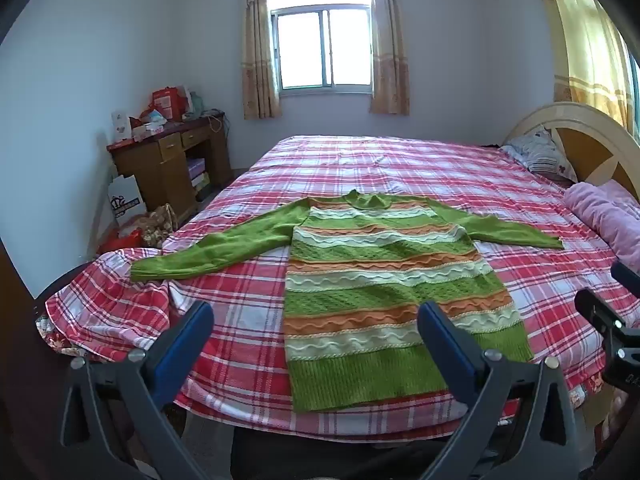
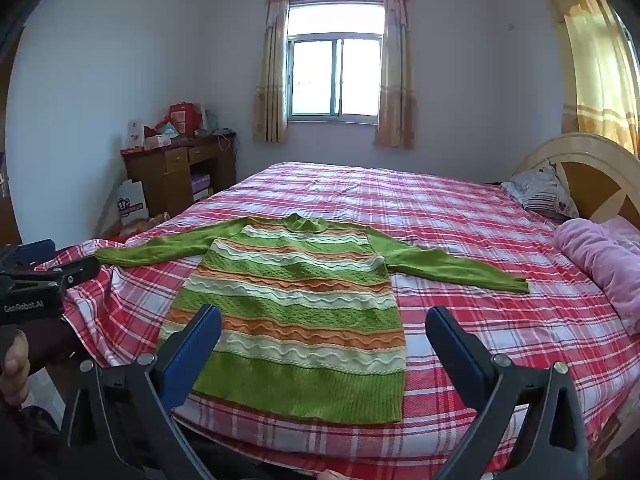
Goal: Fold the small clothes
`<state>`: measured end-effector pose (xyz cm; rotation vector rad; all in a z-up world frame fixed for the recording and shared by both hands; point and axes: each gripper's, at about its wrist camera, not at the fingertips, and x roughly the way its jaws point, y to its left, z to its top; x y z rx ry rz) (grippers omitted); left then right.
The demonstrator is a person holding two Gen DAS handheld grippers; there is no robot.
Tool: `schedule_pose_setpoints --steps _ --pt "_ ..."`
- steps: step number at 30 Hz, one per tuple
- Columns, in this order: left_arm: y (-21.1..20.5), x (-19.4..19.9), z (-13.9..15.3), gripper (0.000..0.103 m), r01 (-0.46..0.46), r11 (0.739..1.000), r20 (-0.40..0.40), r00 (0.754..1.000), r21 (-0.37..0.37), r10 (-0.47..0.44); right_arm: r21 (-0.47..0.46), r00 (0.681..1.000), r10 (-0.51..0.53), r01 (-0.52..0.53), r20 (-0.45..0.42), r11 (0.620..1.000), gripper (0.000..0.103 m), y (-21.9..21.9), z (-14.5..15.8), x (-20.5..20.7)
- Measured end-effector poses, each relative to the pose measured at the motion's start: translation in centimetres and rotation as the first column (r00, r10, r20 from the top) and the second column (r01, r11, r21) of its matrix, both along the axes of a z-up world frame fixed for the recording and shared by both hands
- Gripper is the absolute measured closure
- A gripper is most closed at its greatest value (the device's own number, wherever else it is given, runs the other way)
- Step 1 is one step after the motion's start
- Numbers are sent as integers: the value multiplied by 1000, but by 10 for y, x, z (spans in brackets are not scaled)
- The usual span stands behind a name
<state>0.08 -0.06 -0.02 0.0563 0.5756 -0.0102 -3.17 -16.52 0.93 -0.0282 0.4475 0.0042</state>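
A green sweater [image 1: 384, 280] [image 2: 296, 304] with orange and white wavy stripes lies flat on the bed, both sleeves spread out sideways and its hem toward the near edge. My left gripper [image 1: 316, 312] hangs open above the near edge, its blue fingers [image 1: 196, 332] wide apart with nothing between them, over the hem's left part. Above the hem's right part my right gripper [image 2: 324, 320] stands open, and its jaws hold nothing. Each gripper shows at the other view's side: the right gripper [image 1: 608, 312], the left gripper [image 2: 44, 276].
The bed [image 1: 400, 168] [image 2: 460, 216] has a red and white plaid sheet. A pink blanket [image 2: 600, 260] and a pillow [image 2: 540, 192] lie by the headboard [image 2: 592, 168] at right. A wooden desk [image 1: 172, 160] with clutter and bags stands at left.
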Motion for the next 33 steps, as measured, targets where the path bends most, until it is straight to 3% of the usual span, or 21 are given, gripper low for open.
schedule_pose_setpoints --steps 33 --pt "1 1 -3 0 -7 1000 10 1000 -13 7 19 998 -21 22 -53 1000 1 -7 -15 13"
